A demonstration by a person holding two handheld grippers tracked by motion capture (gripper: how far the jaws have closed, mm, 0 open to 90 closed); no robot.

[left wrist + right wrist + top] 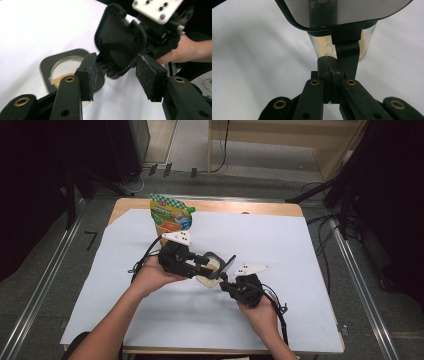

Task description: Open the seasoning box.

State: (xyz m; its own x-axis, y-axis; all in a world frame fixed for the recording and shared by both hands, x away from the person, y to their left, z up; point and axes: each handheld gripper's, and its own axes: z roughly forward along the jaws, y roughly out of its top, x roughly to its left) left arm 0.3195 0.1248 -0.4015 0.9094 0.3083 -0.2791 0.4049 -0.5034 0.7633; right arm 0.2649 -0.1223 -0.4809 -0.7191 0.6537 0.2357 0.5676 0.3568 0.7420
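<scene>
A clear container (208, 278) with a black rim holds some tan powder and stands mid-table on the white sheet. Its black hinged lid (228, 265) is tipped up. My left gripper (204, 262) is open. In the left gripper view its jaws (116, 75) stand wide apart, with the container rim (47, 65) behind the left pad and the lid (120, 40) beyond the gap. My right gripper (224, 281) meets the lid from the near side. The right gripper view has the right gripper (329, 66) shut at the lid's black clasp (347, 47), below the lid (352, 10) and before the container (322, 47).
A green and orange pouch (171, 216) stands upright at the back left of the white sheet (300, 285). The wooden table edge (260, 207) runs behind it. Cables trail from both grippers toward the near edge.
</scene>
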